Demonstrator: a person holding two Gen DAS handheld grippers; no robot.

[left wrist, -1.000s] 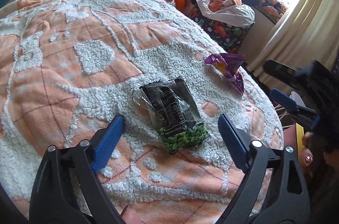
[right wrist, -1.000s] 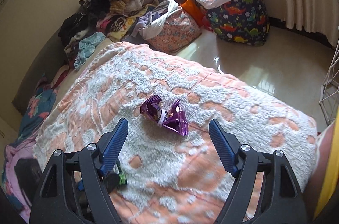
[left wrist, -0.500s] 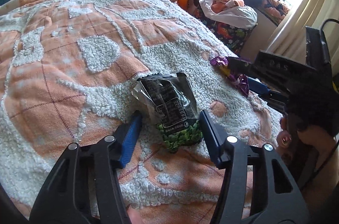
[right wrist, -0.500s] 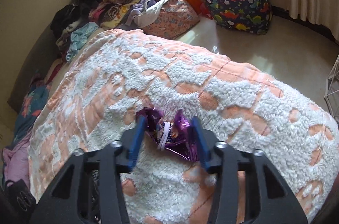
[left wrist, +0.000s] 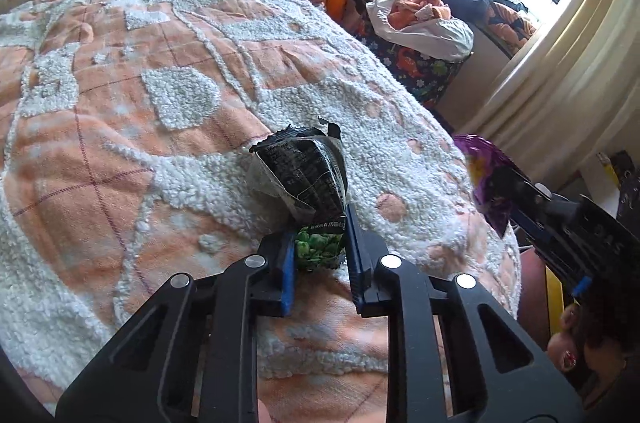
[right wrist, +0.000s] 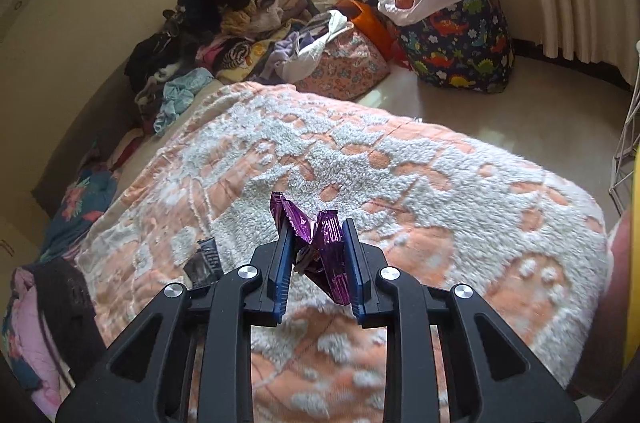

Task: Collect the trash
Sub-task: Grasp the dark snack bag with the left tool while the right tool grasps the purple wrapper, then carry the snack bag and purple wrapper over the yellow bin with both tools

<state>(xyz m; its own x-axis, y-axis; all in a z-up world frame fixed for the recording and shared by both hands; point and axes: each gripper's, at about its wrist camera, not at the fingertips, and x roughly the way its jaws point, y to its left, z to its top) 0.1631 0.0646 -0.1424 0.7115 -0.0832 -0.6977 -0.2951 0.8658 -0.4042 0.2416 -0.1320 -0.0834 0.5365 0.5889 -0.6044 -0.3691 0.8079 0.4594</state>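
left wrist: my left gripper pinches the pea packet, right gripper clamps the purple wrapper; i'd lift both straight, slowly.

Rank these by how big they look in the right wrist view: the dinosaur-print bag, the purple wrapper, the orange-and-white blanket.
1. orange-and-white blanket, covering most of the bed.
2. dinosaur-print bag, on the floor by the curtains.
3. purple wrapper, pinched in the right gripper.
The wrapper sits nearest the camera, so it looks larger than it really is.

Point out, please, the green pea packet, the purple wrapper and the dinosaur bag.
green pea packet [left wrist: 308, 179], left wrist view, black printed panel
purple wrapper [right wrist: 326, 243], right wrist view, crumpled middle
dinosaur bag [right wrist: 460, 51], right wrist view, patterned side
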